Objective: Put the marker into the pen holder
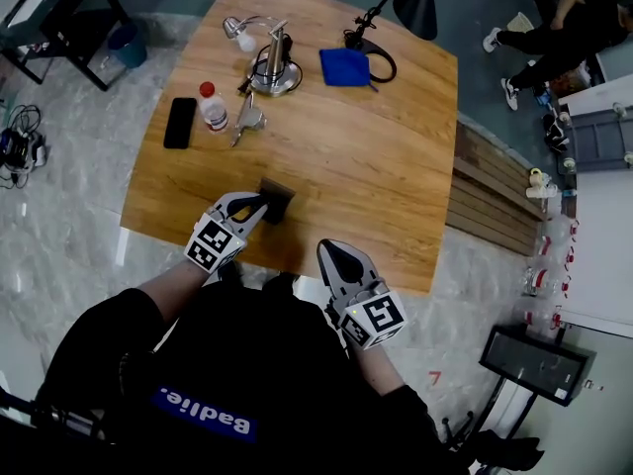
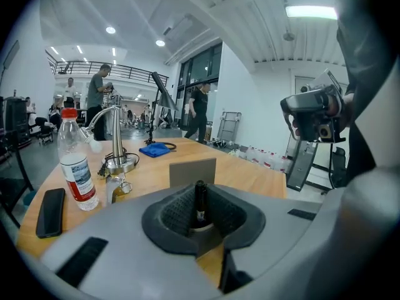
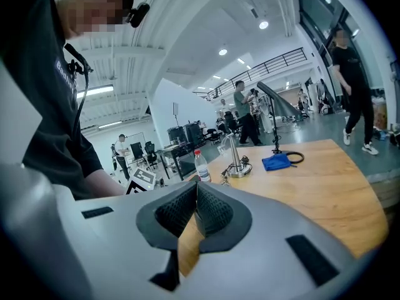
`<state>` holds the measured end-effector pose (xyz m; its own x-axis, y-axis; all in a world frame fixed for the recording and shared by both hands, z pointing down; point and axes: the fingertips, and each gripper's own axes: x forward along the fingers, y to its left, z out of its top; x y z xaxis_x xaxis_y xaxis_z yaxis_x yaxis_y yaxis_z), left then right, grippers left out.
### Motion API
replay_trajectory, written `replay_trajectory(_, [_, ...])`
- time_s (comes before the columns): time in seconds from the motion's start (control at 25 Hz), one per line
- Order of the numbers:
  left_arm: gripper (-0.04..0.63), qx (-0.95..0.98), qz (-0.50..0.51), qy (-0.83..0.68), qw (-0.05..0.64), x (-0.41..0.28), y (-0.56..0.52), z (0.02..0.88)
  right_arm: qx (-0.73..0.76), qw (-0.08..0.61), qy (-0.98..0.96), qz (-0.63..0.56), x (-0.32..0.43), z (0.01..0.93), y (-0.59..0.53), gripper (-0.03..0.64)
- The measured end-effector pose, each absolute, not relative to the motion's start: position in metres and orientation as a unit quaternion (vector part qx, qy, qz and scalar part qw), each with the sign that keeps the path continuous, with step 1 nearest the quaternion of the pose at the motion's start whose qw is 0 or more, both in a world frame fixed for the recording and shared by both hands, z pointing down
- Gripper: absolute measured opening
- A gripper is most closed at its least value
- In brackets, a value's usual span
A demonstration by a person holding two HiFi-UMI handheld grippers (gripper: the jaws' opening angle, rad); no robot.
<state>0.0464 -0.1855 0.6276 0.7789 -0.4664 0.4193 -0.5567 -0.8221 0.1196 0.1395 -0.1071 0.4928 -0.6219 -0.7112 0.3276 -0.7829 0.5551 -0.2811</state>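
A dark marker [image 2: 200,202] stands upright between the pads of my left gripper [image 2: 200,214], which is shut on it. Just beyond the marker's tip is the pen holder [image 2: 192,170], a small brown-grey box on the wooden table. In the head view the left gripper [image 1: 257,207] reaches the pen holder [image 1: 278,199] from its left side near the table's front edge. My right gripper [image 1: 332,256] hovers at the front edge, to the right of the holder. In its own view the right gripper [image 3: 195,191] is shut, with nothing between its pads.
On the table [image 1: 396,166] farther back stand a water bottle [image 1: 213,107], a black phone [image 1: 179,122], a bunch of keys [image 1: 247,119], a metal stand with a cable [image 1: 275,65] and a blue cloth [image 1: 344,66]. A black lamp [image 1: 415,3] leans over the far edge.
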Motion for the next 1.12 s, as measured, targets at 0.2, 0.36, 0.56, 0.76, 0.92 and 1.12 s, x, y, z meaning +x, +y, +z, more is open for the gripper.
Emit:
replay_trajectory(0.2, [0.057,0.935,0.204,-0.266,0.113,0.043,-0.183,0.639,0.428,0.089,-0.875,0.207,0.136,0.494,-0.099,0.006])
replay_trajectory(0.36, [0.057,0.938,0.204,-0.257,0.110,0.039,-0.183,0.645,0.433,0.089,-0.875,0.199,0.131,0.491,-0.094,0.006])
replay_trajectory(0.56, [0.058,0.940,0.223,-0.234,0.110,0.036,-0.177,0.652,0.443,0.086,-0.870,0.198,0.123,0.490,-0.088,0.006])
replay_trajectory(0.76, [0.087,0.945,0.222,-0.220,0.101,0.034,-0.171,0.647,0.437,0.086,-0.875,0.189,0.105,0.485,-0.085,0.006])
replay_trajectory(0.92, [0.114,0.948,0.208,-0.220,0.092,0.025,-0.167,0.630,0.437,0.081,-0.877,0.182,0.093,0.483,-0.084,0.006])
replay_trajectory(1.12, [0.115,0.957,0.158,-0.228,0.083,0.006,-0.156,0.579,0.429,0.074,-0.883,0.173,0.073,0.478,-0.082,0.006])
